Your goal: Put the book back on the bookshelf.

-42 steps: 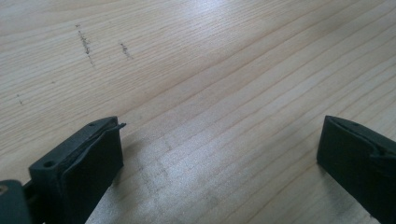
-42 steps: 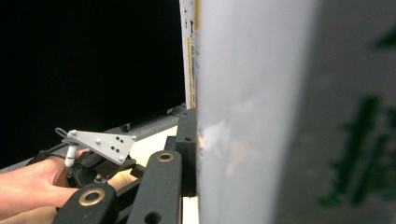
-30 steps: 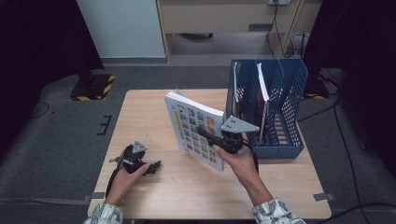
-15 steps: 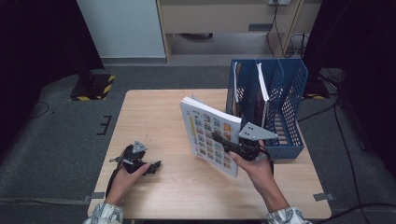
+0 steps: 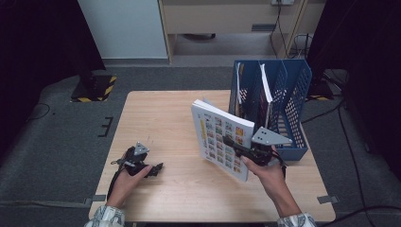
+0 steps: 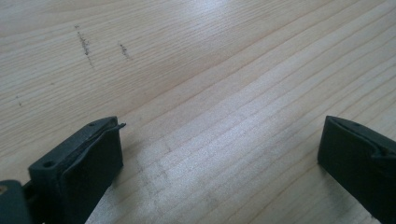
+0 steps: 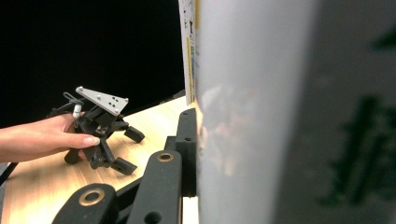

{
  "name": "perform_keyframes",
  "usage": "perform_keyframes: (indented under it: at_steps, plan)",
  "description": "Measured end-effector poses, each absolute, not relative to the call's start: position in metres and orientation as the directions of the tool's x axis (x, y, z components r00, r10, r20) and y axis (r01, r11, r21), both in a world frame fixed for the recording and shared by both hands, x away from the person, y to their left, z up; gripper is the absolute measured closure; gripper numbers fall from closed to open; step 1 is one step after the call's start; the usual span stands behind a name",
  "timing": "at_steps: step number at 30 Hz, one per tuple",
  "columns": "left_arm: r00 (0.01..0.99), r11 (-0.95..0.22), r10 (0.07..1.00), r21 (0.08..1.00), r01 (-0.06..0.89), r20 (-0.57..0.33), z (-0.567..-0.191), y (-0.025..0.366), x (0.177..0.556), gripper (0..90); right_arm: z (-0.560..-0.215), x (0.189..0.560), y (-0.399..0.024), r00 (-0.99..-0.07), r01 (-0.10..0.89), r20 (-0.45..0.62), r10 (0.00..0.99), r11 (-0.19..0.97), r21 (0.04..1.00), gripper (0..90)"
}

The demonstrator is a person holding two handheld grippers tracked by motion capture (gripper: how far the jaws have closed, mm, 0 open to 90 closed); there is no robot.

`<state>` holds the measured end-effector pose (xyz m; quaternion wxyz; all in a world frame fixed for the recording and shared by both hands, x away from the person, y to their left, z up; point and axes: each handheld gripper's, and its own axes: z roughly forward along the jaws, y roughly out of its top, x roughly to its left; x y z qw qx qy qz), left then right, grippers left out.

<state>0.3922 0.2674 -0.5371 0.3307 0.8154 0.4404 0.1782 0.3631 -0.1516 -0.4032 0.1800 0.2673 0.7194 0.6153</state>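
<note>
Here book (image 5: 220, 139) upright, clamped between right gripper (image 5: 231, 143) fingers (image 7: 187, 149).

The left gripper (image 5: 150, 169) sits low at the near left, its jaws spread wide with nothing between them. The right gripper (image 5: 230, 143) is raised at the near right, jaws clamped, its forearm reaching in from the near edge.

Black two-jaw grippers (image 5: 150, 169) and (image 5: 236, 144), each topped by a grey three-cornered plate (image 5: 270, 137) drilled with small holes. Brass-ringed pivots on the black links. Black cable (image 5: 115, 177) trailing from the left. Patterned light cuffs (image 5: 107, 218) at both wrists.
</note>
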Motion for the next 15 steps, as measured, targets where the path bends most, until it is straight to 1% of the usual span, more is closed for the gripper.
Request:
perform_keyframes:
  at_steps: [15]
  plan:
    - [0.548, -0.393, 0.836, 0.696, 0.600, -0.001, -0.537, 0.267, 0.392, 0.0, -0.403, 0.343, -0.177, -0.782, 0.163, 0.069, 0.620, 0.095, 0.982, 74.0]
